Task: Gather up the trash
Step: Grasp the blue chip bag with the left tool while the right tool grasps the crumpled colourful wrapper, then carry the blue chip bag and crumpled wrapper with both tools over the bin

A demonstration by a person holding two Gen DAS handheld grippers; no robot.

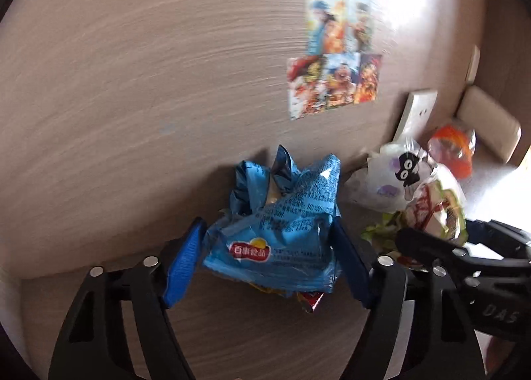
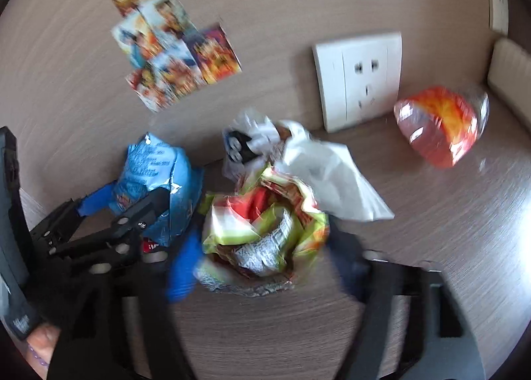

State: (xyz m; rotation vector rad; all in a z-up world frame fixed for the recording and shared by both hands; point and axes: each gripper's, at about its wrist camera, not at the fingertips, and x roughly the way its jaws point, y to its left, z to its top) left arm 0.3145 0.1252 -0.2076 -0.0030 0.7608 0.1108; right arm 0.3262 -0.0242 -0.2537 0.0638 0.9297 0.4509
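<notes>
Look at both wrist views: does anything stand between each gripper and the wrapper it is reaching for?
Nothing visible does. The blue chip bag already sits between the left gripper's fingers, and the green and red wrapper sits between the right gripper's fingers.

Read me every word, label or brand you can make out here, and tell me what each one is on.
"百事食品" in the red logo on the blue snack bag.
"DAS" on the right gripper.
Small print on the blue snack bag: too small to read.
Print on the green and red wrapper: blurred.
Picture cards: no readable text.
</notes>
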